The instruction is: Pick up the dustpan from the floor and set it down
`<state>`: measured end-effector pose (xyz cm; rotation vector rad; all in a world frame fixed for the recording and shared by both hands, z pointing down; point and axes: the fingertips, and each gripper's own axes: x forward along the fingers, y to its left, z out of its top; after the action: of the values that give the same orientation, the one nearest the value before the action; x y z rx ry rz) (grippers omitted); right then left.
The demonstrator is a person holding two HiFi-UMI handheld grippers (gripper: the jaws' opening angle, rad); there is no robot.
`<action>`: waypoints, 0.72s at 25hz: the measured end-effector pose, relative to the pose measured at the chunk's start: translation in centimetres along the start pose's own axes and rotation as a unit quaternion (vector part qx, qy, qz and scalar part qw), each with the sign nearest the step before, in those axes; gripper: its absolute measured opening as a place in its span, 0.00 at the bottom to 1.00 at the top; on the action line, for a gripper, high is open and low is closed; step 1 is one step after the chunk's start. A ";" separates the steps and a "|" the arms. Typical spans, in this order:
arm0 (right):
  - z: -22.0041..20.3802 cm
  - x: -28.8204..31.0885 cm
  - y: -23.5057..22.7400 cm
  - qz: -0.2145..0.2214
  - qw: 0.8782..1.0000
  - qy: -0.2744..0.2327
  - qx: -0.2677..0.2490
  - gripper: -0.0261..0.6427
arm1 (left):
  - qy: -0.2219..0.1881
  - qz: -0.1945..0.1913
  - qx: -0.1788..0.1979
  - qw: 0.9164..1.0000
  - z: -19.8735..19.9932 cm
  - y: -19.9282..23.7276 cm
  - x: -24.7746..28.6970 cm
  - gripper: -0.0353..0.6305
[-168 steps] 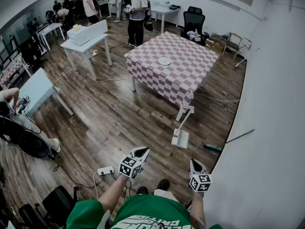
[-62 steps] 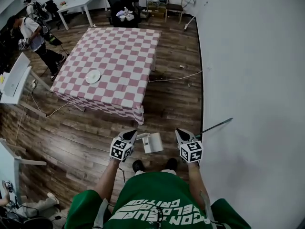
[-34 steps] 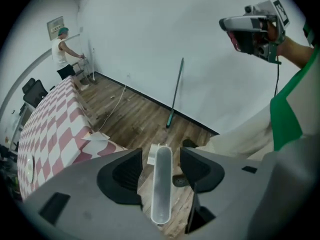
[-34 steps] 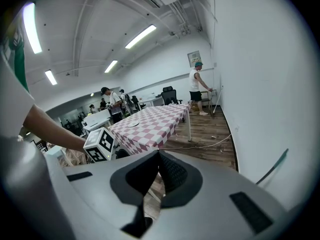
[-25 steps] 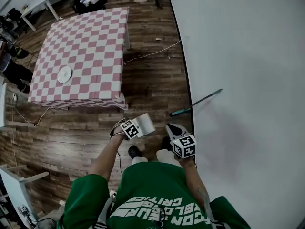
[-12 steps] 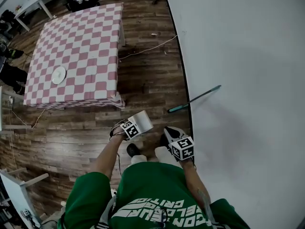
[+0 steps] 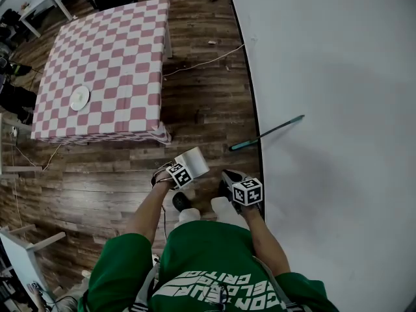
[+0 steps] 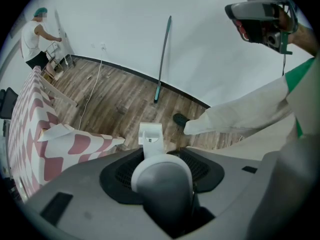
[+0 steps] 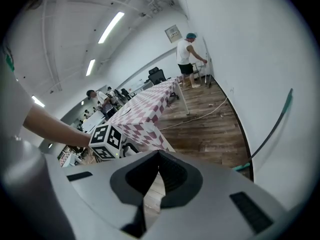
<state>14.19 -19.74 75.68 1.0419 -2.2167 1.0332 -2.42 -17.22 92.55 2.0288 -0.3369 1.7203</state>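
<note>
Dustpan [image 7: 194,162], just one, was held off the wood floor, its handle pinched by the left gripper [image 7: 182,171]. The right gripper [image 7: 227,176] was pressed together, empty. One teal-tipped pole [image 7: 267,134] leaned on the wall.

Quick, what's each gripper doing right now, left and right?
Left gripper: closed on the handle of the dustpan.
Right gripper: closed, holding nothing.

The green shirt [image 7: 207,255] has big white letters [image 7: 218,290] on it, upside down and too unclear to read.
</note>
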 end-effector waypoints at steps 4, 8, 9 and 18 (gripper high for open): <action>-0.9 0.8 -0.3 0.002 1.000 0.016 0.010 0.05 | 0.000 0.000 -0.002 1.000 0.2 -0.4 -0.2 0.38; -1.4 1.2 -0.2 0.005 1.000 0.025 0.006 0.05 | 0.001 0.006 -0.001 1.000 0.1 -0.6 0.0 0.37; -1.3 1.4 -0.2 0.005 1.000 0.026 0.004 0.05 | 0.000 0.008 -0.002 1.000 0.1 -0.6 -0.1 0.37; -2.4 1.4 0.5 0.009 1.000 0.028 0.004 0.05 | 0.001 0.028 0.000 1.000 -0.2 -1.6 0.5 0.35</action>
<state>13.14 -18.25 77.85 0.9856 -2.1836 1.0667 -1.75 -15.63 92.74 2.0357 -0.3967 1.7565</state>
